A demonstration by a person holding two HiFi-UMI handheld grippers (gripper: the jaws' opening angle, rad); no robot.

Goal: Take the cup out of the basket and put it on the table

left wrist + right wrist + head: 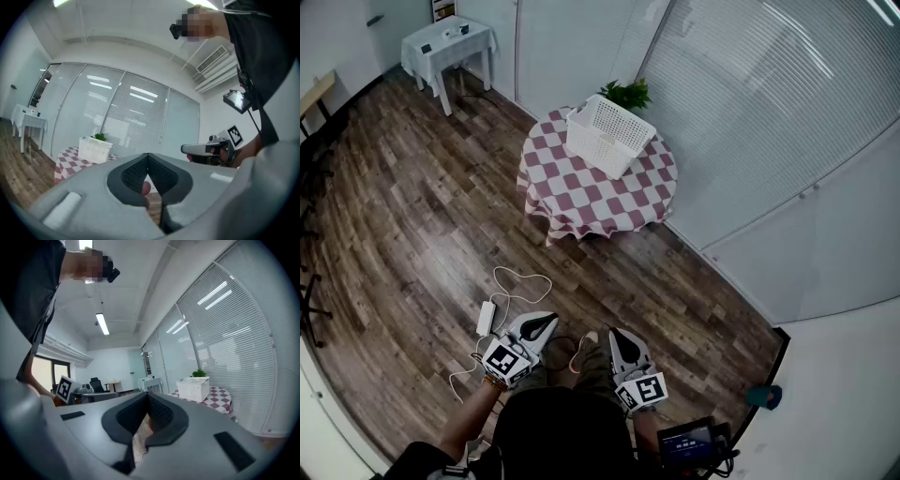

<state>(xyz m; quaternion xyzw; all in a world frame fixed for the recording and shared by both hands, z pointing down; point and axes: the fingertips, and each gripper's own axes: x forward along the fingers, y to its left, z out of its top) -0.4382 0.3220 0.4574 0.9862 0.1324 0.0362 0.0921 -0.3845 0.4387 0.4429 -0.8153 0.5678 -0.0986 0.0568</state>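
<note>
My first worry is the ground between me and the job. A white cable [521, 285] loops across the wood floor [412, 216] at lower centre of the head view, right on the line toward the round checkered worktop [572, 195] at upper centre. A snag there would jolt both grippers.

The left gripper [546, 324] and right gripper [615, 334] sit at the bottom of the head view, well apart from the worktop. Each gripper view shows its jaws pressed together at the tips with nothing between them. If I reach the white basket [610, 134] without opening one, I judge it would only shove the basket. The basket looks light and sits toward the far side of the worktop, near the plant [628, 94], so a push could slide it on the cloth or tip it.

A blind reach over the rim is the other risk. The jaws could catch the lattice wall rather than the cup, or knock the cup over inside.

As for the cup, I cannot see it in any view. By the task it is in the basket, but the walls hide whatever is in there, so I can't judge its shape, colour or which way up it stands. The basket itself is white plastic lattice with an open top.
</note>
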